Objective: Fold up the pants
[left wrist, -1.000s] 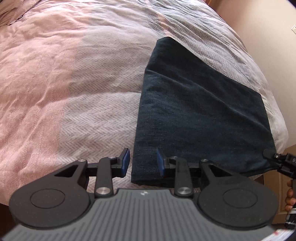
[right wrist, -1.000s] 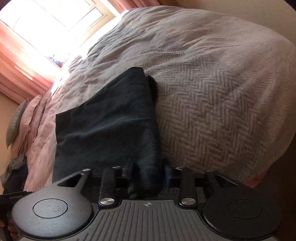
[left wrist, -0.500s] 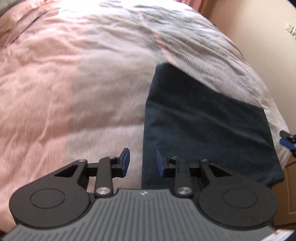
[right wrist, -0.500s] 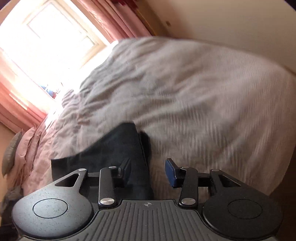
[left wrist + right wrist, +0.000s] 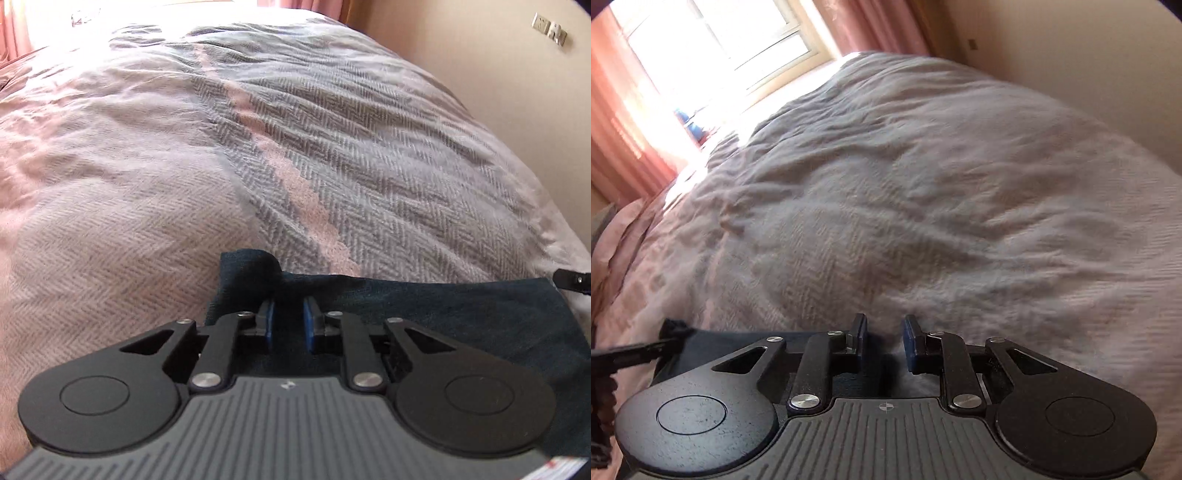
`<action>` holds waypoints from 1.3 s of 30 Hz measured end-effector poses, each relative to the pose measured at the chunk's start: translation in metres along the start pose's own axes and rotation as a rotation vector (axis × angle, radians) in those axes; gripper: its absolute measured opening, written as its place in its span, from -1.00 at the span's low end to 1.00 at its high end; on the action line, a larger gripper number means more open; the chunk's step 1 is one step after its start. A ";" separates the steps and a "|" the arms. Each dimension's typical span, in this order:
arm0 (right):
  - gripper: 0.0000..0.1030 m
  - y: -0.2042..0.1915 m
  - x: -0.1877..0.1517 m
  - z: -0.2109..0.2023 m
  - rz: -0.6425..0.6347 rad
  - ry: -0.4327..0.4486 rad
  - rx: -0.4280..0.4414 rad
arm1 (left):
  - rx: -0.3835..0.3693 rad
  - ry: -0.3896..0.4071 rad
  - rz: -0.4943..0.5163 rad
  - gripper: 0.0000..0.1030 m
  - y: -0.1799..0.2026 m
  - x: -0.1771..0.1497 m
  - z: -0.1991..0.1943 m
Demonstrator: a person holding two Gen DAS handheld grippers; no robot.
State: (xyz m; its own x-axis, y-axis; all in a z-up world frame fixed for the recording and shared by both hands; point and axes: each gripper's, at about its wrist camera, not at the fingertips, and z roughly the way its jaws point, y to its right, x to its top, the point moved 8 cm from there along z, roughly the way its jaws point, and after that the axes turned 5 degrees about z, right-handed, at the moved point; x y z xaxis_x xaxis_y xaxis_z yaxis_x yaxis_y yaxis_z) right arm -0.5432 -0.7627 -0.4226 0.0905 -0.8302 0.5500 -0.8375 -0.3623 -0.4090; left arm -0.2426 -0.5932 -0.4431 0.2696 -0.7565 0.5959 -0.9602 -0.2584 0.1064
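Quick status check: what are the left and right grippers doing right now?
Left gripper: jaws closing around the far edge of the dark pants, pads not yet pressing.
Right gripper: jaws closing at the pants' corner, nothing gripped yet.

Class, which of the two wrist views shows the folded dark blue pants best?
The left wrist view: the folded dark blue pants spread across its lower right on the herringbone bedspread. The right wrist view shows only a dark strip, mostly hidden behind the gripper body.
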 end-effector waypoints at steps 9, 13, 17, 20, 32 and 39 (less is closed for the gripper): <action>-0.68 0.029 -0.079 -0.119 0.191 -0.116 0.032 | 0.029 -0.094 -0.024 -0.69 -0.002 -0.062 -0.097; -0.44 0.034 -0.116 -0.150 0.377 -0.113 0.054 | -0.002 -0.156 -0.069 -0.69 0.021 -0.100 -0.123; -0.44 0.027 -0.118 -0.152 0.407 -0.047 0.131 | 0.027 -0.177 -0.033 -0.59 0.034 -0.141 -0.127; -0.44 0.032 -0.132 -0.134 0.299 -0.148 0.009 | 0.058 -0.220 0.035 -0.57 0.037 -0.154 -0.118; -0.45 -0.008 -0.114 -0.156 0.257 -0.011 0.032 | 0.121 -0.309 0.022 -0.46 0.040 -0.143 -0.117; -0.44 -0.005 -0.136 -0.139 0.264 -0.062 -0.121 | 0.120 -0.306 0.022 -0.41 0.038 -0.141 -0.121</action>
State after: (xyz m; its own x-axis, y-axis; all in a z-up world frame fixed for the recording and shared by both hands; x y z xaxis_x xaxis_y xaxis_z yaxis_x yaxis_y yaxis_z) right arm -0.6263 -0.5888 -0.3944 -0.1097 -0.9146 0.3891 -0.8943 -0.0801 -0.4403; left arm -0.3262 -0.4238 -0.4271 0.2762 -0.9032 0.3286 -0.9554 -0.2953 -0.0086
